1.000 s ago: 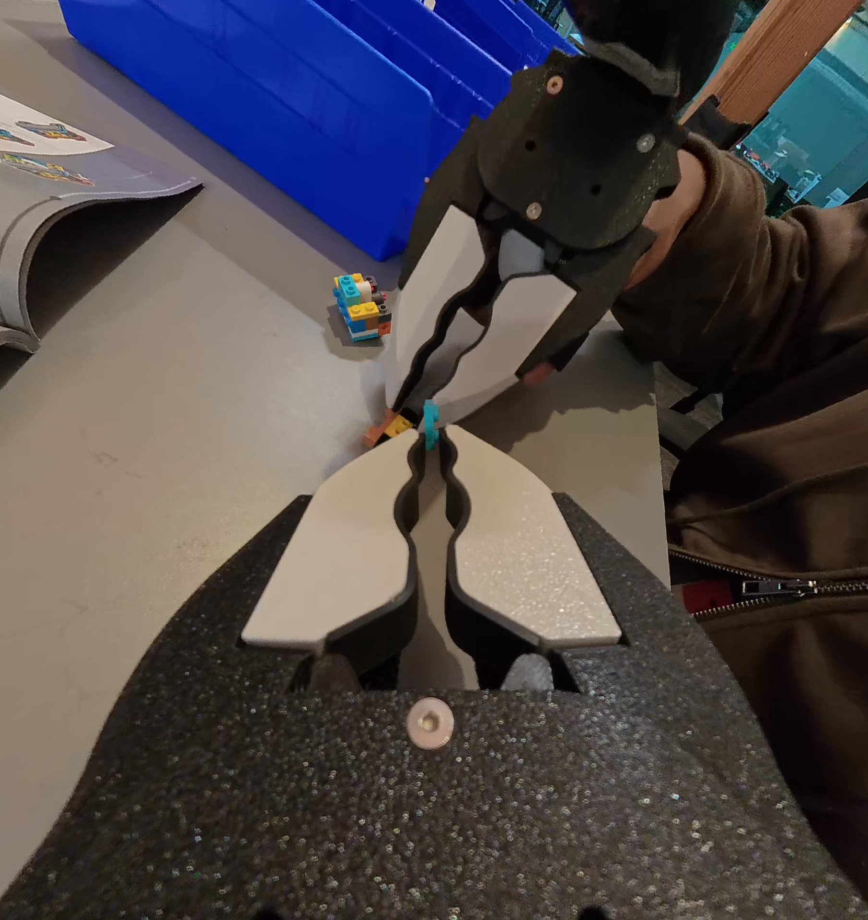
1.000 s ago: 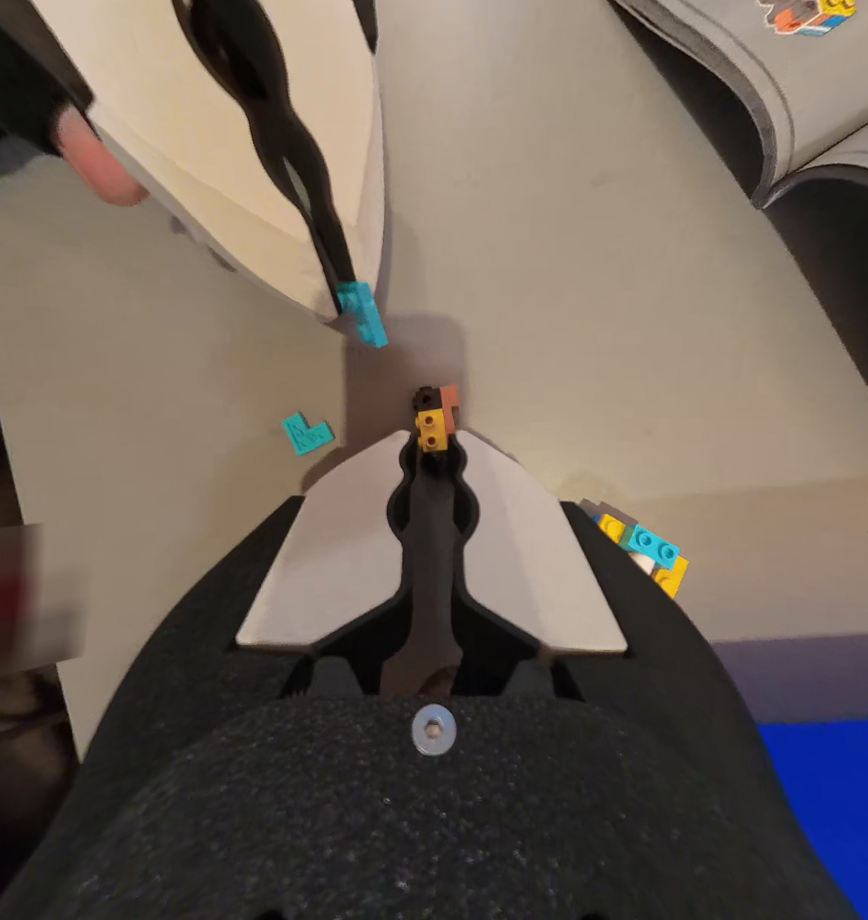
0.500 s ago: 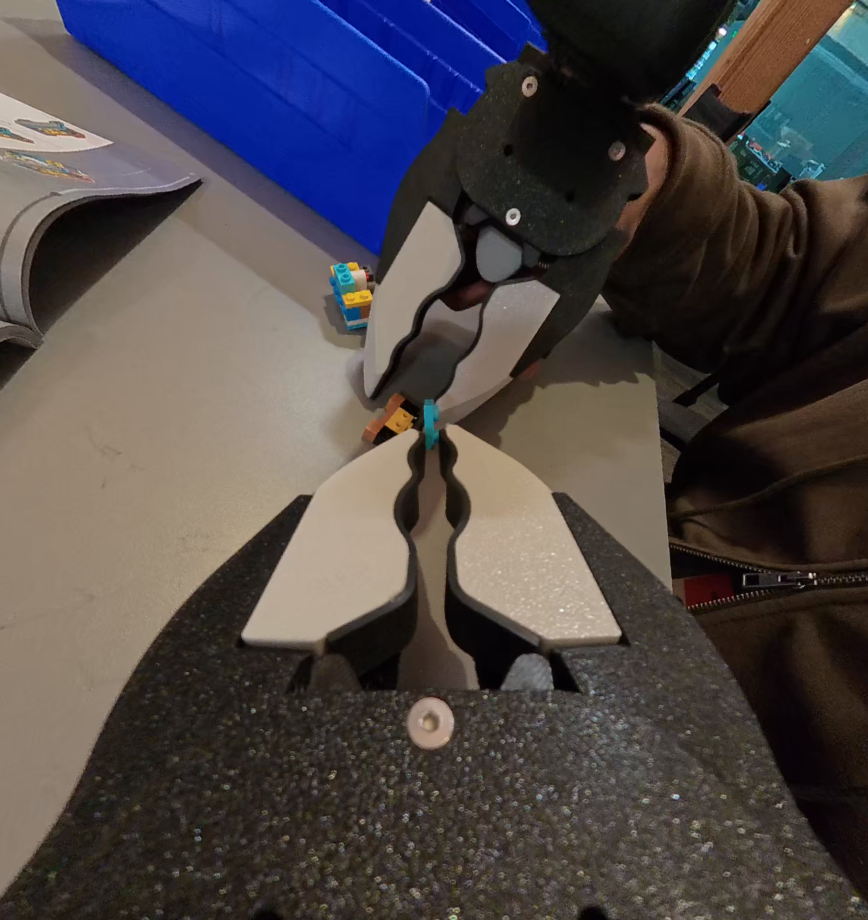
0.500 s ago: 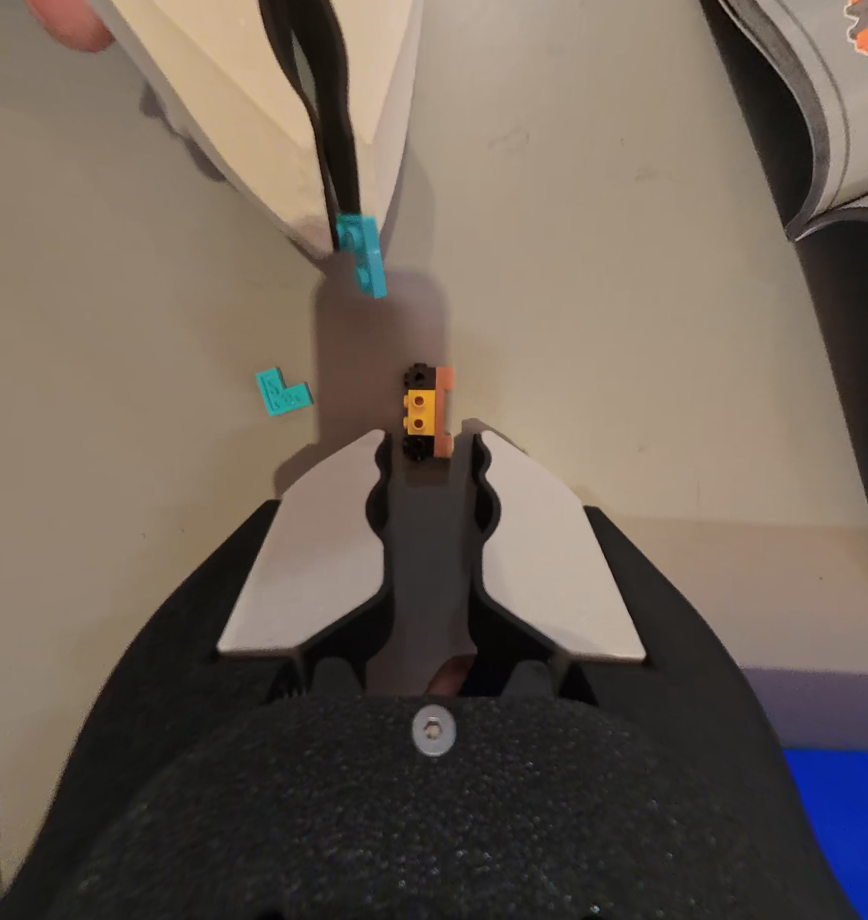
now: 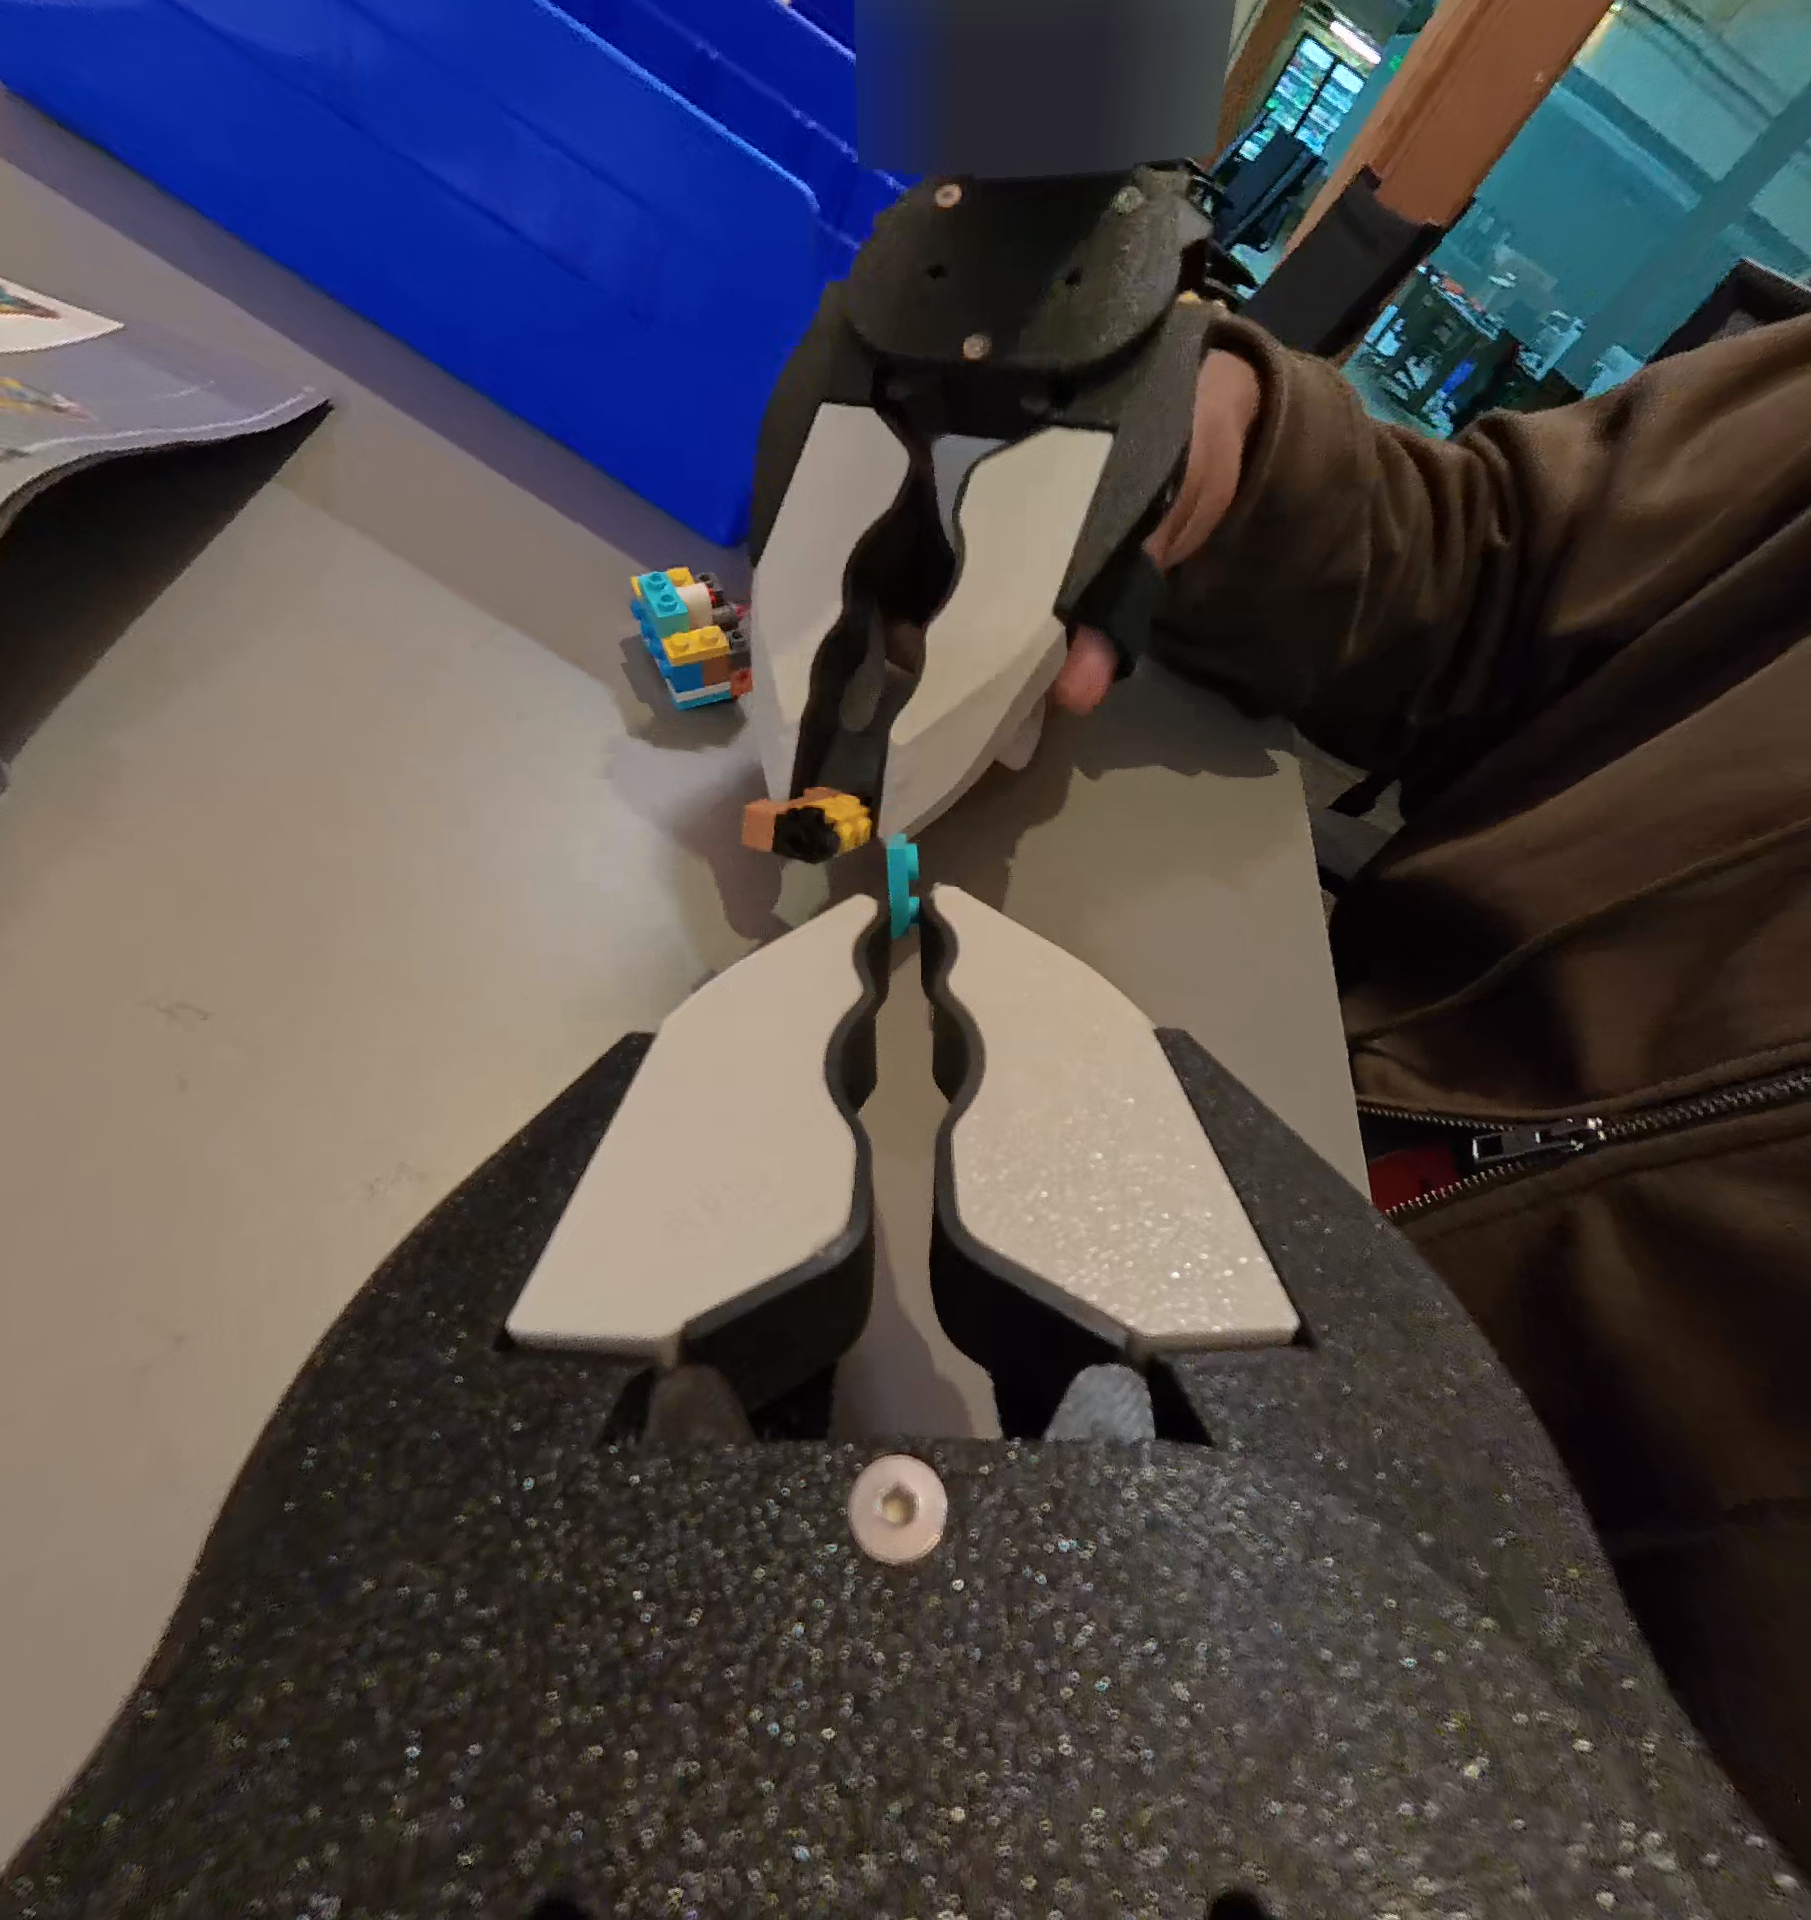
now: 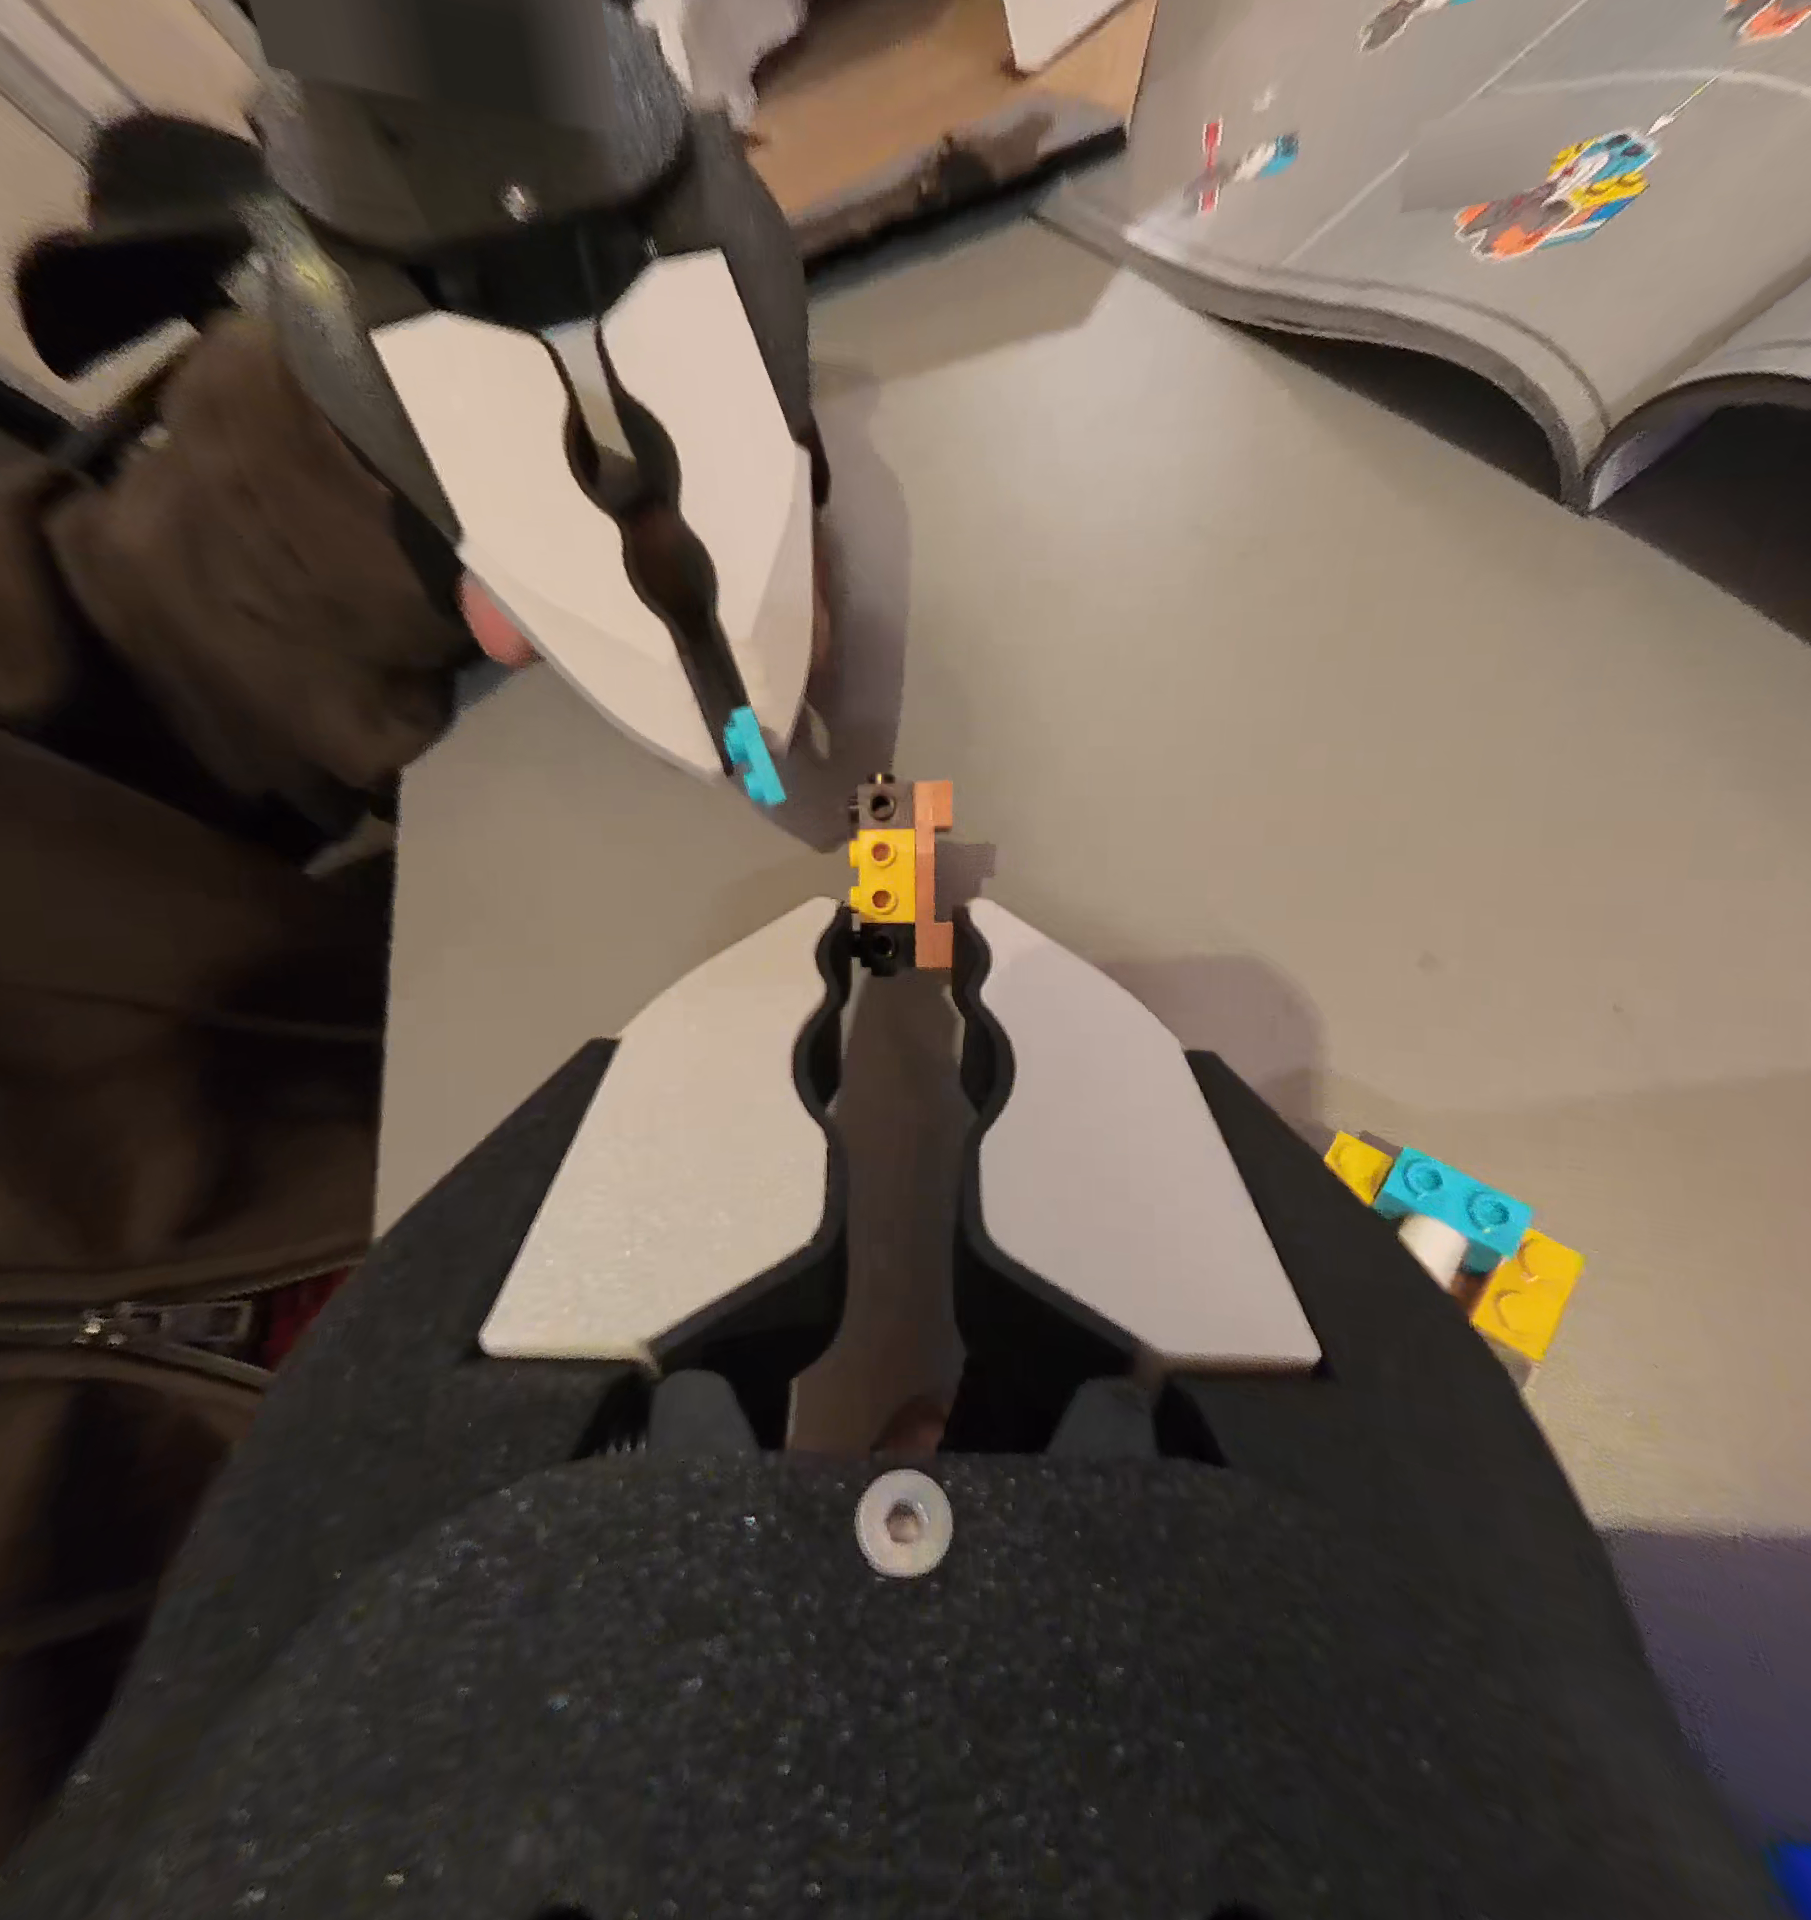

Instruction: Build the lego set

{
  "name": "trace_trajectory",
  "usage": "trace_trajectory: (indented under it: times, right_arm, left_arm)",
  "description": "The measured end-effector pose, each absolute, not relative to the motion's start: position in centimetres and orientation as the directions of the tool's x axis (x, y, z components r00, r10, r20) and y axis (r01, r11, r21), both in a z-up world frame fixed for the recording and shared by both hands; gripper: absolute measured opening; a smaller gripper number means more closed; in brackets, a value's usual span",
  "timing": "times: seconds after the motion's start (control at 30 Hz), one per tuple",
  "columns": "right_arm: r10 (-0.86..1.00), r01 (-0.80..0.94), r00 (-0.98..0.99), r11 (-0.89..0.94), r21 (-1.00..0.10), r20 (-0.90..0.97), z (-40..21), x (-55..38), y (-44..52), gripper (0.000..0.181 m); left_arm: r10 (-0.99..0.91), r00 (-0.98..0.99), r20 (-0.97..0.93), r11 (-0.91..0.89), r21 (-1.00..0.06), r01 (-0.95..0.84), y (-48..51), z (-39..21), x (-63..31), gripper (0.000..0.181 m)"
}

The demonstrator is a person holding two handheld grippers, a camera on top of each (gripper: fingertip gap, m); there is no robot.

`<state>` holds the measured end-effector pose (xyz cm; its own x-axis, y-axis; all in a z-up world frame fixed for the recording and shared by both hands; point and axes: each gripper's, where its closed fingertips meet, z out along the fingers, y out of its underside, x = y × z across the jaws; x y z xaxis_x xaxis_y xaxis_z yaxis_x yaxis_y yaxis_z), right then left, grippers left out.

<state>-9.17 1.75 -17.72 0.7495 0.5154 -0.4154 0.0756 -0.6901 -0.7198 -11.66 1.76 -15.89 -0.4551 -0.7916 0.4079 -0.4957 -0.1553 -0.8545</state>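
Spanning grey table (image 5: 257, 935), blue bins (image 5: 444, 208), open booklet (image 6: 1503, 260)

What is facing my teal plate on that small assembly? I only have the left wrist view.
Observer: The yellow brick in the middle of the small assembly shows two studs towards the right camera. The teal plate is beside it, not touching.
Operator: What's on its other side?
Observer: A brown plate runs the assembly's length, next to one of the right gripper's fingers.
Operator: Anything near the booklet?
Observer: A cardboard box lies beside the open booklet.
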Motion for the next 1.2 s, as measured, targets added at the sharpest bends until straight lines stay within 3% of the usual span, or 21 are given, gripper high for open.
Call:
trace_trajectory:
  times: [0.57, 1.2]
  right_arm:
    - [0.562, 0.046, 0.684, -0.669, -0.742, -0.465, -17.3, -9.6, 0.4, 0.018]
    - [0.525, 0.035, 0.758, -0.625, -0.780, -0.387, -17.5, -8.9, 1.5, 0.018]
  left_arm:
    - [-0.779, -0.506, 0.371, -0.049, -0.840, -0.541, 0.2, -16.9, -11.1, 0.005]
    - [-0.807, -0.358, 0.471, -0.187, -0.777, -0.601, 1.6, -17.4, -10.4, 0.006]
